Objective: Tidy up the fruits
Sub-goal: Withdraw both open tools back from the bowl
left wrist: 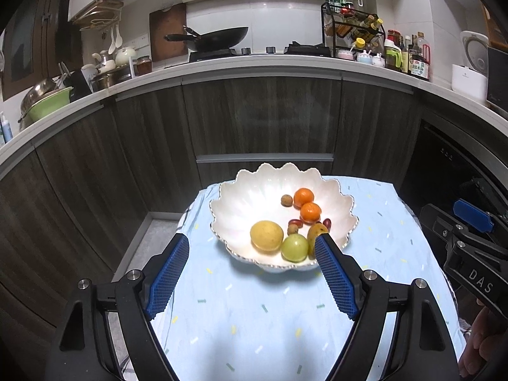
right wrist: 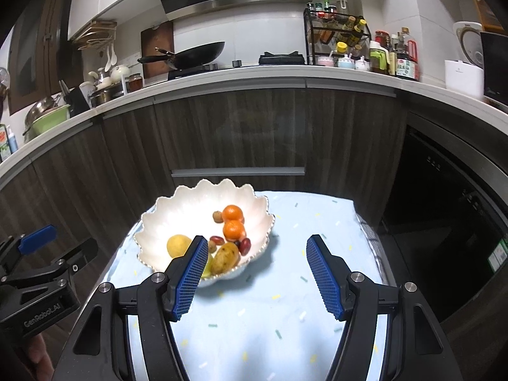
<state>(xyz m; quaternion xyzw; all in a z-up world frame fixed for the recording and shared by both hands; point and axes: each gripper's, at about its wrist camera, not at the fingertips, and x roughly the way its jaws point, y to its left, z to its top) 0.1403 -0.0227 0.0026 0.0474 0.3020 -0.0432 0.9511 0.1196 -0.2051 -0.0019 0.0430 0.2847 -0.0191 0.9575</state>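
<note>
A white scalloped bowl [left wrist: 250, 197] [right wrist: 190, 203] sits on a light blue tablecloth [left wrist: 254, 311] [right wrist: 285, 285]. In it lie a yellow lemon [left wrist: 266, 235] [right wrist: 178, 245], a green apple [left wrist: 294, 247], two oranges [left wrist: 307, 204] [right wrist: 233, 222], a brownish-yellow fruit [right wrist: 224, 257] [left wrist: 312, 233], red dates [right wrist: 245, 246] and a small brown nut [left wrist: 286, 200]. My left gripper [left wrist: 250, 244] is open and empty, held just short of the bowl's near rim. My right gripper [right wrist: 255, 247] is open and empty, to the right of the bowl. Each gripper shows at the edge of the other's view.
The small table stands in front of dark wood kitchen cabinets [left wrist: 254, 117]. The counter behind holds a wok [left wrist: 219, 38], a spice rack [left wrist: 352, 28], bottles, pots and a rice cooker [left wrist: 473, 54]. A dark oven front [right wrist: 444, 222] is at the right.
</note>
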